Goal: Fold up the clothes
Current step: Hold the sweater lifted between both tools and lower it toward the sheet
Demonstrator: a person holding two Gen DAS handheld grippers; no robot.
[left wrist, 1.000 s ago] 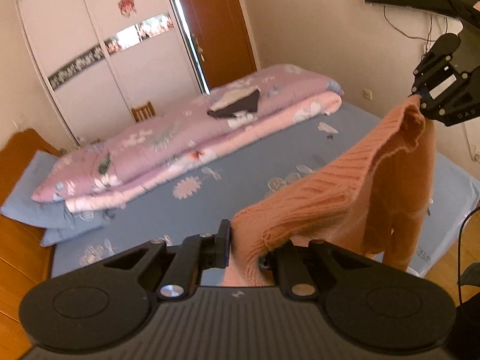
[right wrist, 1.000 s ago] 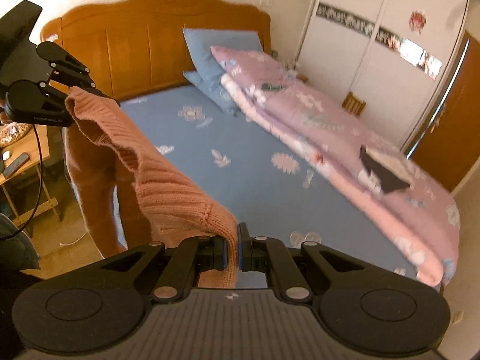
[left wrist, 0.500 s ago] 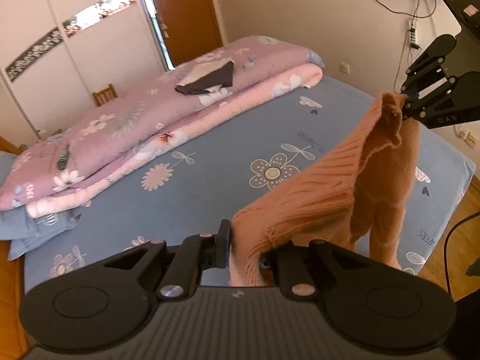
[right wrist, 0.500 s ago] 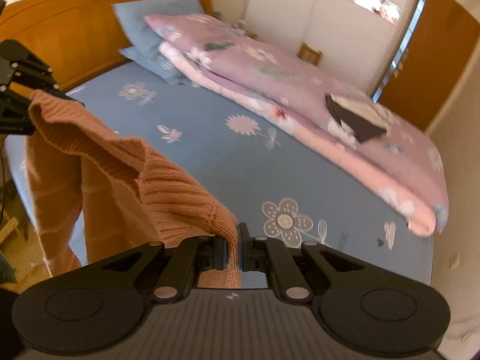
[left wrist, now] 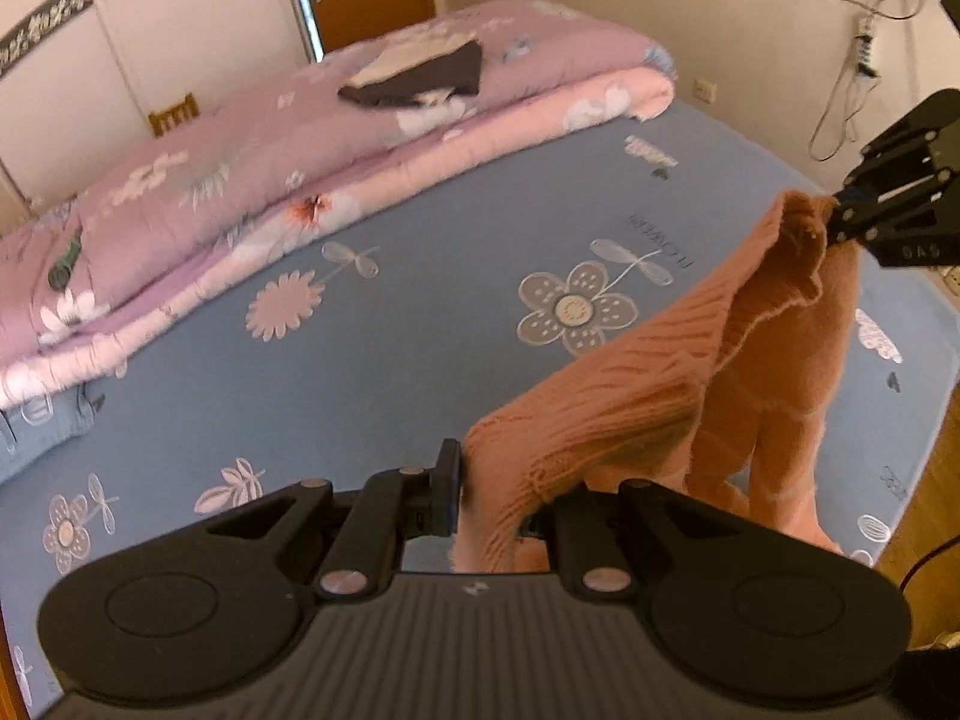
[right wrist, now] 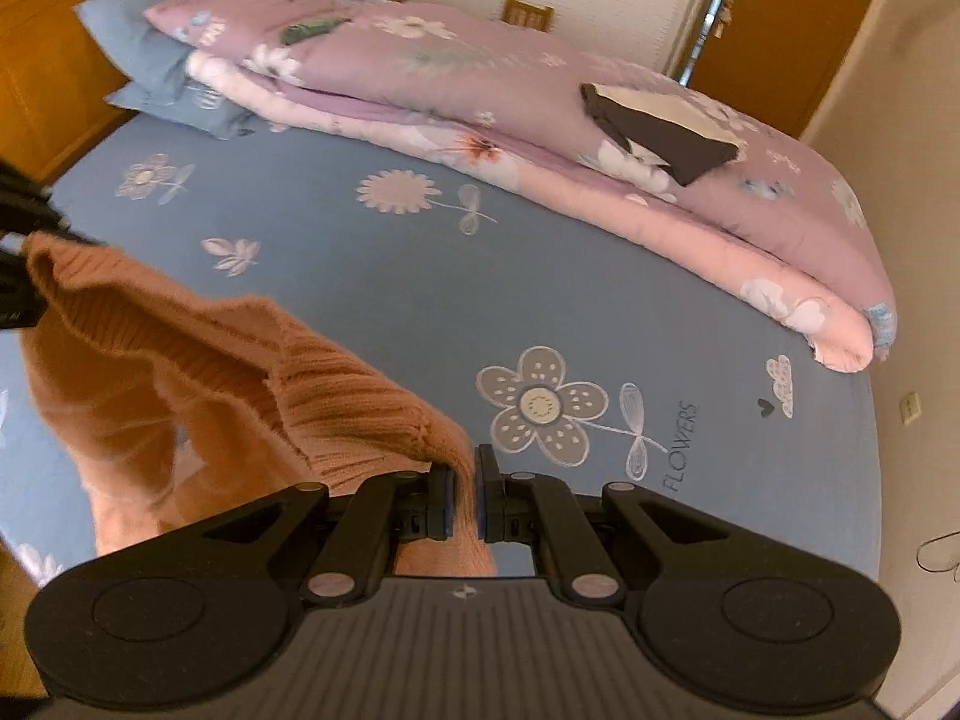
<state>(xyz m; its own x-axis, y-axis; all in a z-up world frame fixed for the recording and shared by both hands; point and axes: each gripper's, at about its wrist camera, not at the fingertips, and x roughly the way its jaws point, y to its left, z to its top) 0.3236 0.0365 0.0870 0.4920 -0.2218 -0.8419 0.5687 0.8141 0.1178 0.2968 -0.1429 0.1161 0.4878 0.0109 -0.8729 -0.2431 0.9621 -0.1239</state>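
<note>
Sweater (left wrist: 648,372) now lower over bed (left wrist: 420,330)

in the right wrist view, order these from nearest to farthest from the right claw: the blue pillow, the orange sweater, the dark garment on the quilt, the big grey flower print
1. orange sweater: pinched in the right claw, hanging to its left.
2. big grey flower print: on the blue sheet just ahead, slightly right.
3. dark garment: on the folded quilt, far right.
4. blue pillow: by the headboard, far left.
</note>
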